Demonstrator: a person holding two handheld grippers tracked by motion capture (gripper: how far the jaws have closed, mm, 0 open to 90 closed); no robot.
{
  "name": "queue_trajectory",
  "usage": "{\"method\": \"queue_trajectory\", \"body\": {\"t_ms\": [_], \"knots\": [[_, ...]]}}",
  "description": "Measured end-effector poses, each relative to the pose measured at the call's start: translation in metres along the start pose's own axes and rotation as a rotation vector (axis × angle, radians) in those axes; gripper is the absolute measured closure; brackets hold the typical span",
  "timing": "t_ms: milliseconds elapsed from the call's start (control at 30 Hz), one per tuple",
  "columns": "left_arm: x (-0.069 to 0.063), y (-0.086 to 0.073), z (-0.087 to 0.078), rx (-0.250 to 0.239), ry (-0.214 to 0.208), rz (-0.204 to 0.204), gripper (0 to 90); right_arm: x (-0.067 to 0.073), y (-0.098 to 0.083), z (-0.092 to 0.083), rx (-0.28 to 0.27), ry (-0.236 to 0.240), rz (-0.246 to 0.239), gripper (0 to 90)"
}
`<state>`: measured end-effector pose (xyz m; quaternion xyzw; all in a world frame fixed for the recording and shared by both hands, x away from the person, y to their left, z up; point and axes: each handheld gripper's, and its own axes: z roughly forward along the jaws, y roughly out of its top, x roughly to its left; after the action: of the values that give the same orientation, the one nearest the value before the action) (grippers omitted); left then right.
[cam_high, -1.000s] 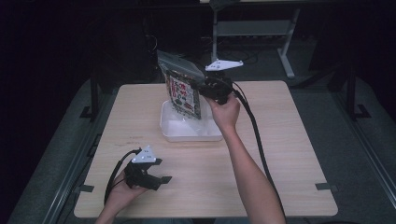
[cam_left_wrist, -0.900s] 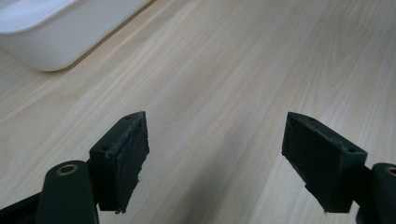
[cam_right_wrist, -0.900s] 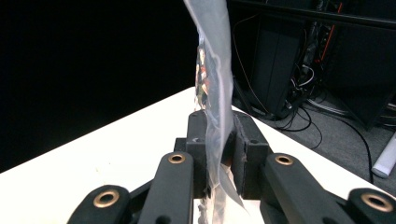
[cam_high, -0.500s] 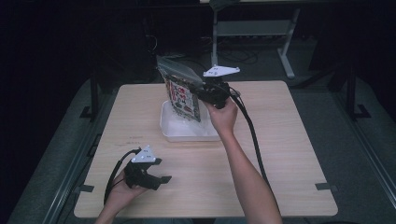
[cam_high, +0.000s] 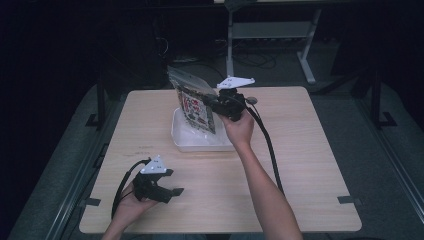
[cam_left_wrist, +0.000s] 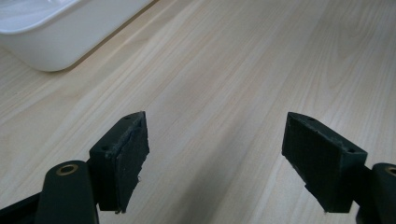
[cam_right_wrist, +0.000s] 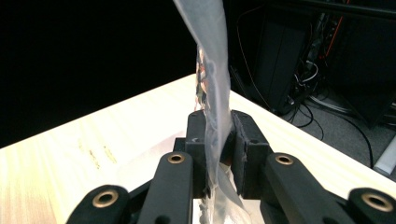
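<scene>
A light wooden table (cam_high: 300, 165) carries a shallow white tray (cam_high: 187, 141) near its far middle, directly under the right gripper (cam_high: 216, 106) and well ahead of the left gripper (cam_high: 170, 192). Held upright over that tray is a clear plastic bag (cam_high: 195, 102) with a printed red, green and white card inside; its lower edge hangs in or just over the tray, and which of the two cannot be told. The right gripper has its jaws pressed together on the bag's side edge, and in the right gripper view the thin clear film (cam_right_wrist: 215, 107) runs up between the two black pads (cam_right_wrist: 198, 140). The left gripper rests low over the near left part of the table, jaws spread wide with bare wood between them, and a corner of the tray (cam_left_wrist: 56, 32) lies ahead and to its left.
</scene>
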<state>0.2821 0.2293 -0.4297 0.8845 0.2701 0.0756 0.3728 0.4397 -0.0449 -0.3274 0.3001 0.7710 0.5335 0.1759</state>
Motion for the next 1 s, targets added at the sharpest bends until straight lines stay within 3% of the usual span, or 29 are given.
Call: {"method": "queue_trajectory", "body": {"t_ms": [333, 800, 967, 1000], "knots": [[0.0, 0.001, 0.001, -0.002, -0.005, -0.003, 22.1, -0.01, -0.007, -0.002, 0.023, 0.01, 0.055, 77.7], [-0.001, 0.002, 0.002, 0.001, -0.007, 0.002, 22.0, -0.013, -0.008, -0.002, 0.045, 0.018, 0.079, 77.6], [0.0, 0.001, 0.001, -0.003, -0.005, -0.006, 22.0, -0.015, -0.007, -0.003, 0.044, 0.017, 0.095, 75.6], [0.001, 0.001, 0.001, -0.002, -0.005, -0.005, 22.0, -0.016, -0.007, -0.003, 0.046, 0.018, 0.098, 71.5]]}}
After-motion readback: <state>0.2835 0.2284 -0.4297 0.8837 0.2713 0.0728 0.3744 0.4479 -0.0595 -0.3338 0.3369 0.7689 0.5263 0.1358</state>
